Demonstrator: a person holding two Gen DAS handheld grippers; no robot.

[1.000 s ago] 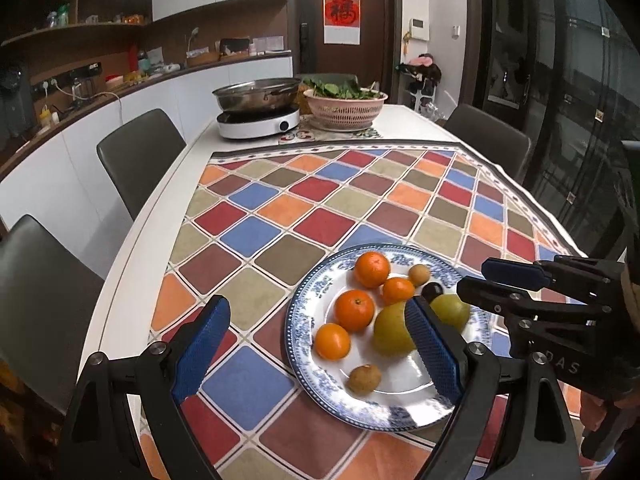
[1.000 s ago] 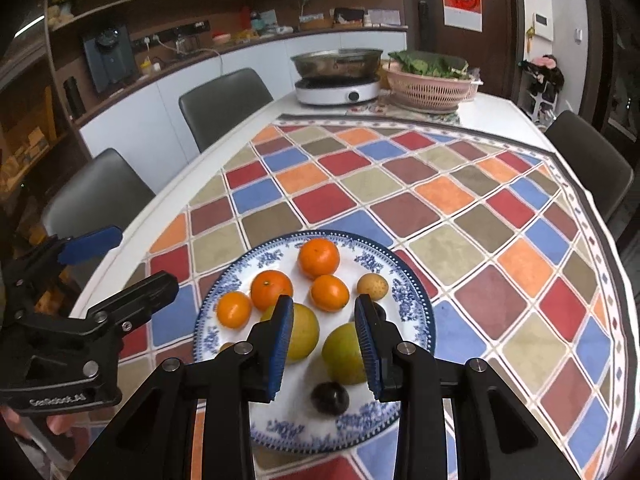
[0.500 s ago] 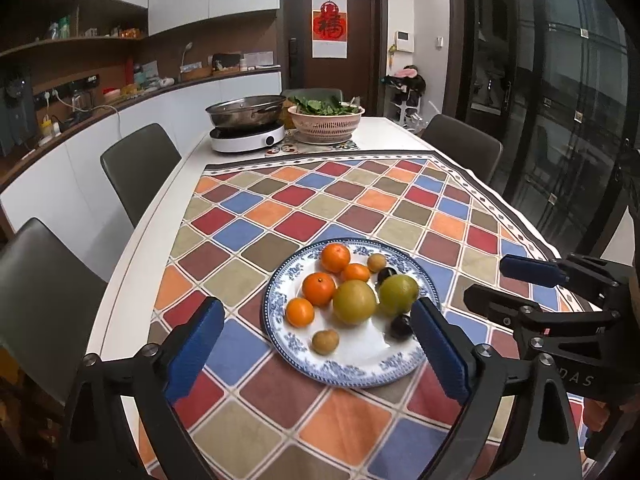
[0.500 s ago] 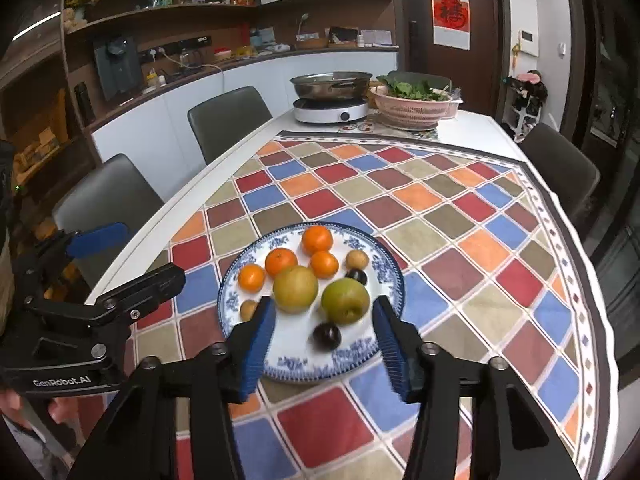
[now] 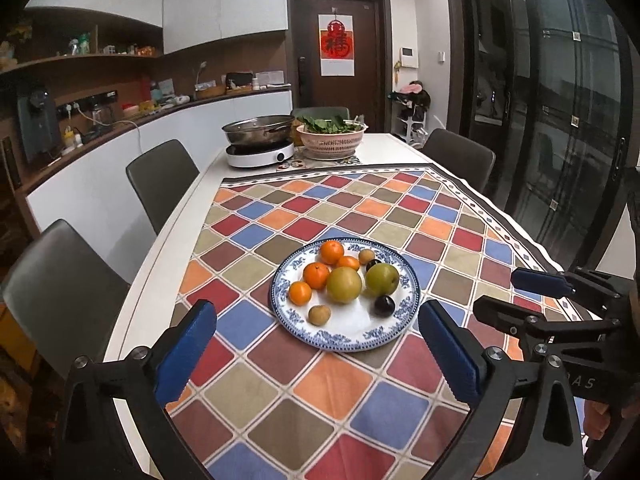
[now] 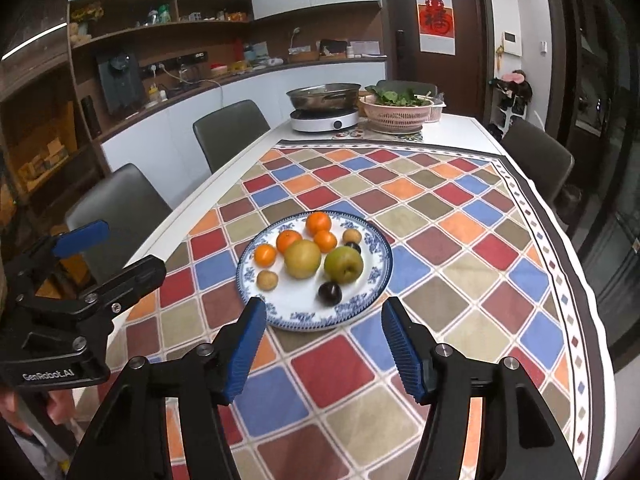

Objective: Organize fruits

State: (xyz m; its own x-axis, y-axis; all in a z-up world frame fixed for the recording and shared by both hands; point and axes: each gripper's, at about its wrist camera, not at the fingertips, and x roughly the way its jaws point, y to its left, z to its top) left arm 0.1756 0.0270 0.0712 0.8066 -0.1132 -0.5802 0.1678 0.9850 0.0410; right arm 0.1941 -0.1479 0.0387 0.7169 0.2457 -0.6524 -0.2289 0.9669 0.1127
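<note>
**Fruit gathered on one plate, both tools empty and spread**

The blue-and-white patterned ceramic plate (image 6: 372,280) sat on the chequered multicoloured tablecloth (image 6: 460,272), near the table's front end. On it lay four small orange mandarins (image 6: 319,224), a large yellow-brown pear (image 6: 303,258) touching a green-yellow pear (image 6: 343,265), two dark purple plums (image 6: 329,293) and two small tan round fruits (image 6: 267,280).

The left gripper (image 5: 316,344) hung short of the plate with its blue pads wide apart and nothing between them. The right gripper (image 6: 323,340) was likewise spread, empty, its pads framing the plate's near rim from a little way back.

Judging by looks, the mandarins would be light with a soft, yielding skin, best pinched across the widest part with mild pressure. The pears seemed heavier and firm but smooth, likely to slip unless taken at the belly. The plums, glossy and small, could bruise or squirt out of a hard squeeze. All were round and would roll if nudged, and the plate itself was breakable.
</note>
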